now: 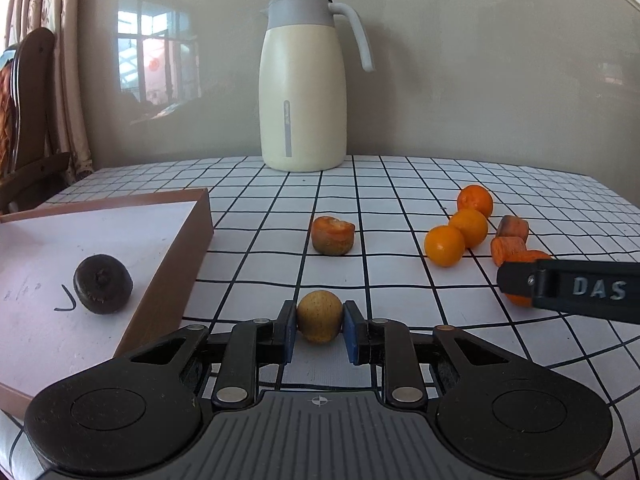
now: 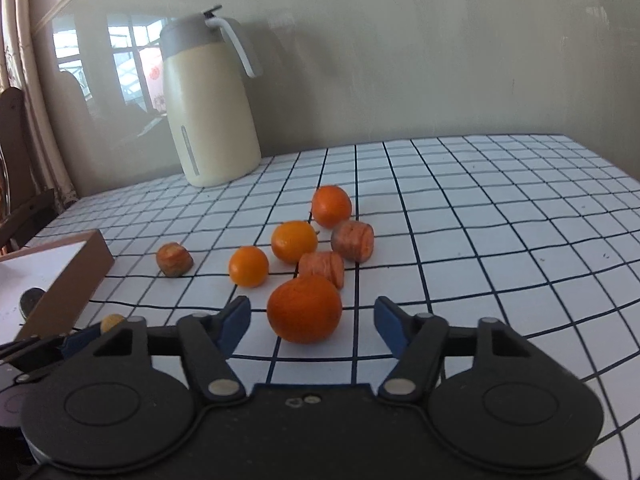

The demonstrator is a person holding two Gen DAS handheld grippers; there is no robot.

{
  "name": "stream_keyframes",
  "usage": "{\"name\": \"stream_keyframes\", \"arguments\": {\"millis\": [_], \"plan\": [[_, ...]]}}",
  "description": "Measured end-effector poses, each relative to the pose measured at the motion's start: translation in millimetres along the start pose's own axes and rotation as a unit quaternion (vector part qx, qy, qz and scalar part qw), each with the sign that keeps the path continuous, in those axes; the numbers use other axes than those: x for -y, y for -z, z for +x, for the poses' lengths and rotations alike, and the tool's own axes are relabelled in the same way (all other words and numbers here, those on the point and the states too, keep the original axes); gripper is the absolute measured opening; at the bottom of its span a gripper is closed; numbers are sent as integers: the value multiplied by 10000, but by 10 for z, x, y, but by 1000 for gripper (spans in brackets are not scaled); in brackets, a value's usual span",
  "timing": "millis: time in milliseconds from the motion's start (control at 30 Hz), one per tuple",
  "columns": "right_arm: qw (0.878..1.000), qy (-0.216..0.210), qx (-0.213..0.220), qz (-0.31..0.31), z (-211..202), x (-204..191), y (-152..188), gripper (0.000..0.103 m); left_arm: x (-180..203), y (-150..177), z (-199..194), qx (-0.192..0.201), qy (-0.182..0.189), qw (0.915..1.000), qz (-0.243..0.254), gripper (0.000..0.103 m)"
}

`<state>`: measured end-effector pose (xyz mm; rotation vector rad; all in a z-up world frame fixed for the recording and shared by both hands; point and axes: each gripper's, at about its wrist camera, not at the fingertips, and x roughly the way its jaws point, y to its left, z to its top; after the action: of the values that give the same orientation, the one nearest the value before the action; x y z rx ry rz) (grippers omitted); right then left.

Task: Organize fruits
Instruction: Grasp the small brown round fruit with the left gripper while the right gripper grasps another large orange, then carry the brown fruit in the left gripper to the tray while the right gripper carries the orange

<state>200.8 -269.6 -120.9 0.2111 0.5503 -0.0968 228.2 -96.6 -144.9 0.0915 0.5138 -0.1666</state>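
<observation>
My left gripper [image 1: 320,315] is shut on a small yellow-brown round fruit [image 1: 320,322], just right of a brown box [image 1: 168,272] with a white floor. A dark round fruit [image 1: 103,284] lies inside the box. In the right wrist view a large orange [image 2: 304,308] sits on the checked cloth between the pads of my right gripper [image 2: 312,307], with a gap on each side; the jaws stand open. Behind it lie three smaller oranges [image 2: 294,241] and two cut orange-red chunks [image 2: 353,240]. A browner chunk [image 1: 333,236] lies alone mid-table.
A cream thermos jug [image 1: 302,92] stands at the back against the wall. A wooden chair [image 1: 28,120] and a curtain are off the table's left edge. The right gripper's finger [image 1: 560,288] reaches in from the right in the left wrist view.
</observation>
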Motion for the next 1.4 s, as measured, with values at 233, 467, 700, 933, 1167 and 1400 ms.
{"name": "stream_keyframes", "arguments": {"millis": [233,467,700,933,1167,1400], "plan": [[10000,-52,14,-14,31,-31,-4,34,9,-6,4,20,-12,10000,62,25],[9998,-128,102,-58,-40,-44,0,33,-3,-3,-7,20,-3,10000,-6,25],[9991,-344,125,-207,-171,-91,31,33,-21,17,-72,-3,29,10000,15,25],[9975,-580,173,-353,-382,-169,94,33,-81,64,-200,-28,105,9999,12,25],[9962,-777,198,-353,-536,-185,127,33,-123,72,-428,138,185,9997,103,25],[9940,-930,256,-515,-680,-281,162,33,-231,34,-642,291,205,9993,108,25]]}}
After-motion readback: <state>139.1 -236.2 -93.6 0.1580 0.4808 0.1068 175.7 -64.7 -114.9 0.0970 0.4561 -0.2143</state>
